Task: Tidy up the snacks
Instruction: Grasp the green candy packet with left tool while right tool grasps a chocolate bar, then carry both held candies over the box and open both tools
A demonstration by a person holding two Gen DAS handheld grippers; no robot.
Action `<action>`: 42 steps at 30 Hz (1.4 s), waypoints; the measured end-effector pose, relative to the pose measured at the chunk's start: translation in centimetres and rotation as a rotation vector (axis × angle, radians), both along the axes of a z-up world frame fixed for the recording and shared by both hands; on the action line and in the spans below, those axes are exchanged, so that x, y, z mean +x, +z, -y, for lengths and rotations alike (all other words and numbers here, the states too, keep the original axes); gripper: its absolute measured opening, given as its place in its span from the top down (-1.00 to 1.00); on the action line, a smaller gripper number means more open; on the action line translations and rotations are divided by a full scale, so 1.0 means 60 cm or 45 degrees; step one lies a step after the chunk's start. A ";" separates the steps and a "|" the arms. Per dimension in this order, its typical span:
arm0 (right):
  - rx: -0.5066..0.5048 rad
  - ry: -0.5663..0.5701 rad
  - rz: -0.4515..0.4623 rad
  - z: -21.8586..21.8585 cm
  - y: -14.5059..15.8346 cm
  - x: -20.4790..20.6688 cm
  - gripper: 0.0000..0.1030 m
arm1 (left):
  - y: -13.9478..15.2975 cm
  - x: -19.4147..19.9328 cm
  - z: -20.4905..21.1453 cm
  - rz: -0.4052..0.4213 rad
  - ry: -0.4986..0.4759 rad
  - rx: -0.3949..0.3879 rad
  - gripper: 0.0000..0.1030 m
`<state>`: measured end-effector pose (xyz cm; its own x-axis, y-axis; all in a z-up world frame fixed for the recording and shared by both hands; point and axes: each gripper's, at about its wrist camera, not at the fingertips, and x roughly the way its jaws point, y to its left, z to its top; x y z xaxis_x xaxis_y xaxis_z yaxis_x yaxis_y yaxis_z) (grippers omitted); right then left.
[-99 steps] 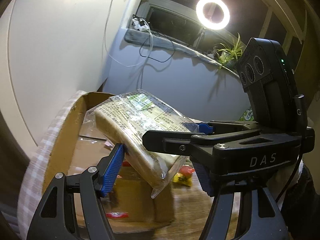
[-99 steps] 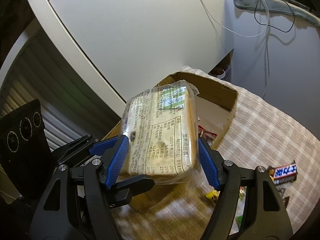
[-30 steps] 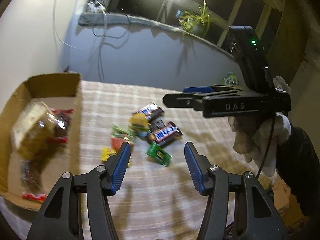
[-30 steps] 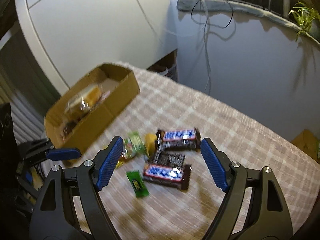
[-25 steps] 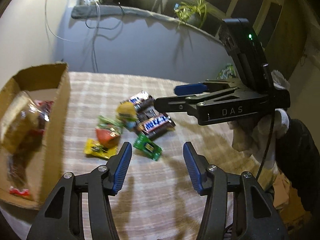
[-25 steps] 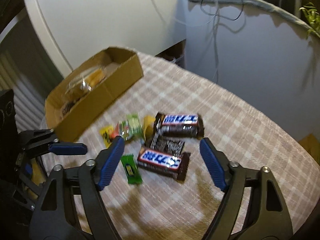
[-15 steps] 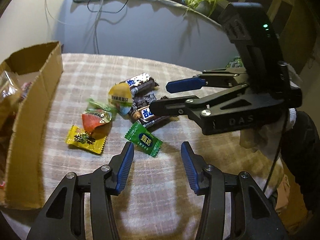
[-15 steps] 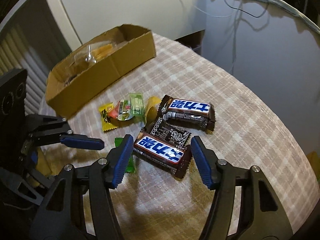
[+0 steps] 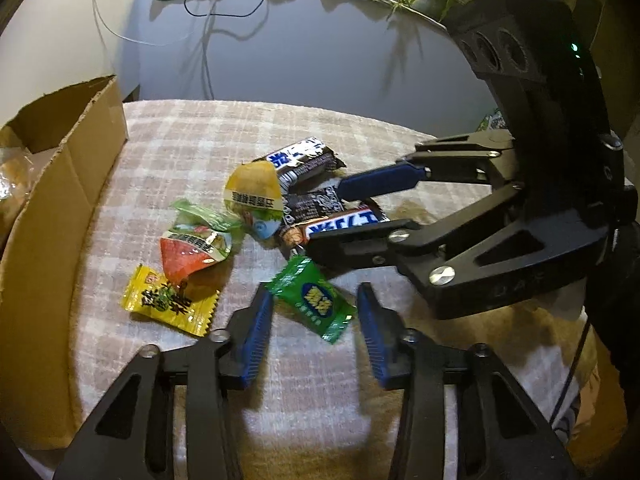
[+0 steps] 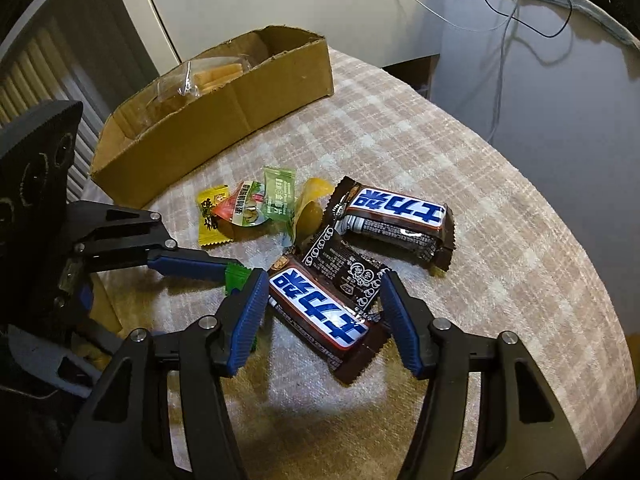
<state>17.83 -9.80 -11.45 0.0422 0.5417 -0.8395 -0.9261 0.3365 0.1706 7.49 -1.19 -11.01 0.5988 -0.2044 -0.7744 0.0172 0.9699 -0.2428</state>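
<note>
My left gripper [image 9: 314, 318] closing around the green candy [image 9: 313, 297], pads not touching. Right gripper [image 10: 322, 320] closing astride the near chocolate bar [image 10: 318, 312]. Open tablecloth [image 10: 460, 184] beyond.

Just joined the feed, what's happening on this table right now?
A person is sorting snacks with two handheld grippers. The left gripper is closing around a green candy; the right gripper is closing around a chocolate bar. Neither grips yet. More sweets lie loose on the tablecloth; the cardboard box already holds a pack.
</note>
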 end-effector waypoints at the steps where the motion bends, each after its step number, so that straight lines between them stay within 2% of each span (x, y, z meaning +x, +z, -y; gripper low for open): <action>1: 0.001 0.001 -0.003 0.003 0.000 0.000 -0.10 | 0.000 0.001 0.000 0.002 0.001 0.002 0.37; 5: -0.007 0.007 -0.013 0.007 0.002 -0.007 -0.04 | -0.001 0.003 0.006 0.012 -0.014 0.034 0.42; 6: -0.017 0.023 -0.030 0.007 0.001 -0.010 0.03 | -0.002 0.005 0.010 0.013 -0.024 0.041 0.58; 9: -0.077 0.043 -0.007 0.003 -0.009 -0.022 0.15 | -0.004 0.004 0.023 0.019 -0.056 0.079 0.64; 10: -0.074 0.043 0.001 0.006 -0.009 -0.024 0.15 | -0.004 0.004 0.026 0.022 -0.064 0.085 0.71; 14: -0.052 0.008 -0.027 0.012 -0.009 -0.020 0.31 | -0.005 0.004 0.028 0.025 -0.072 0.077 0.79; 21: -0.046 -0.040 -0.023 0.020 -0.008 -0.024 0.42 | -0.006 0.004 0.029 0.035 -0.080 0.068 0.88; 27: -0.020 -0.112 -0.021 0.044 -0.005 -0.032 0.42 | -0.004 0.001 0.020 0.047 -0.071 0.056 0.91; 34: 0.076 -0.237 -0.038 0.085 0.014 -0.032 0.43 | 0.004 0.001 0.003 0.070 -0.041 0.019 0.91; 42: 0.150 -0.291 -0.027 0.102 0.050 -0.048 0.43 | 0.044 -0.016 -0.024 0.141 -0.005 0.000 0.91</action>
